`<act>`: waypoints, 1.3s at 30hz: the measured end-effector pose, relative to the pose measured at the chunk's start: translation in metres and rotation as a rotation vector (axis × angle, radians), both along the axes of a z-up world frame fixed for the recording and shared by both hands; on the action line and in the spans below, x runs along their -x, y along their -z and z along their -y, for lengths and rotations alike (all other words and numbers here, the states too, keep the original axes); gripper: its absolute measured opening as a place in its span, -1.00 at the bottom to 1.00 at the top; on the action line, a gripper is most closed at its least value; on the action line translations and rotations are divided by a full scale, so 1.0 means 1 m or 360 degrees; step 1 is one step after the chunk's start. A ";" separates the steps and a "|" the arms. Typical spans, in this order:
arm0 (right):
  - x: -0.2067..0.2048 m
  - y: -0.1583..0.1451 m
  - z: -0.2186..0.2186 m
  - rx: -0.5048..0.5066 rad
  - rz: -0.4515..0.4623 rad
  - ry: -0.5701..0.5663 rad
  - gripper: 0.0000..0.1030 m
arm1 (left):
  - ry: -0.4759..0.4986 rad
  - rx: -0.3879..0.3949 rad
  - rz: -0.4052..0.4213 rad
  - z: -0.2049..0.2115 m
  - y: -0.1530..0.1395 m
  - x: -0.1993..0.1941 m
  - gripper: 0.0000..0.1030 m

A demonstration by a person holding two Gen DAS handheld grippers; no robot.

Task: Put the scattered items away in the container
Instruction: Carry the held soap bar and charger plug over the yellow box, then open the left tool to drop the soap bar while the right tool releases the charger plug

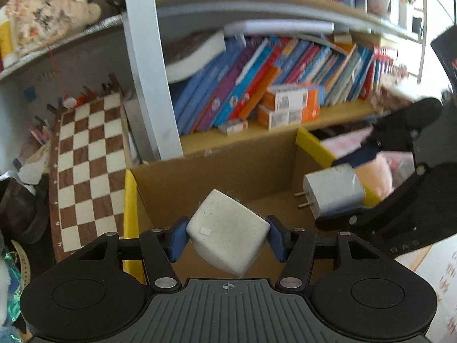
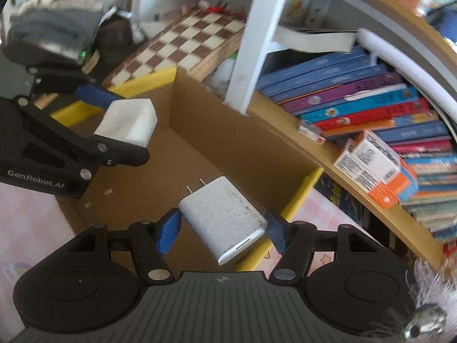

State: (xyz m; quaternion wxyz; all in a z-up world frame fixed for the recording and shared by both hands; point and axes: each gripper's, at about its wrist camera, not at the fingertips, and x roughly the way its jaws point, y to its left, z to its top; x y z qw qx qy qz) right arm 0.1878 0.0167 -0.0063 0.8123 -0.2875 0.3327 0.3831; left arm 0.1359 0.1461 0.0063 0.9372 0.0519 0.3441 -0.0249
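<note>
My left gripper (image 1: 227, 235) is shut on a white cube-shaped charger (image 1: 228, 233) and holds it over the open cardboard box (image 1: 200, 177). It also shows in the right wrist view (image 2: 128, 123). My right gripper (image 2: 222, 230) is shut on a flat white plug adapter (image 2: 225, 218) with two prongs, held above the box floor (image 2: 228, 154) near its yellow-taped rim. The adapter also shows in the left wrist view (image 1: 332, 193), at the box's right side.
The box has yellow tape on its rims (image 1: 130, 205). A bookshelf with leaning books (image 1: 257, 83) and orange-white cartons (image 1: 291, 105) stands right behind it. A chessboard (image 1: 88, 168) leans to the left. Pink cloth (image 2: 28, 217) lies beside the box.
</note>
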 end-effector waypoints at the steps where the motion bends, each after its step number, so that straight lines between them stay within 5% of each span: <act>1: -0.004 0.003 -0.003 0.0018 -0.0009 -0.0024 0.20 | 0.0005 -0.0008 -0.0020 0.000 0.003 -0.002 0.12; 13: -0.016 0.035 -0.034 0.0278 -0.0030 -0.0395 0.21 | 0.0090 -0.0109 -0.0169 0.005 0.027 -0.025 0.12; 27: -0.019 0.044 -0.041 0.0358 -0.0134 -0.0523 0.21 | 0.0188 -0.0180 -0.0331 0.012 0.029 -0.035 0.16; 39: -0.016 0.044 -0.041 0.0366 -0.0161 -0.0540 0.21 | 0.0179 -0.0182 -0.0341 0.012 0.028 -0.036 0.19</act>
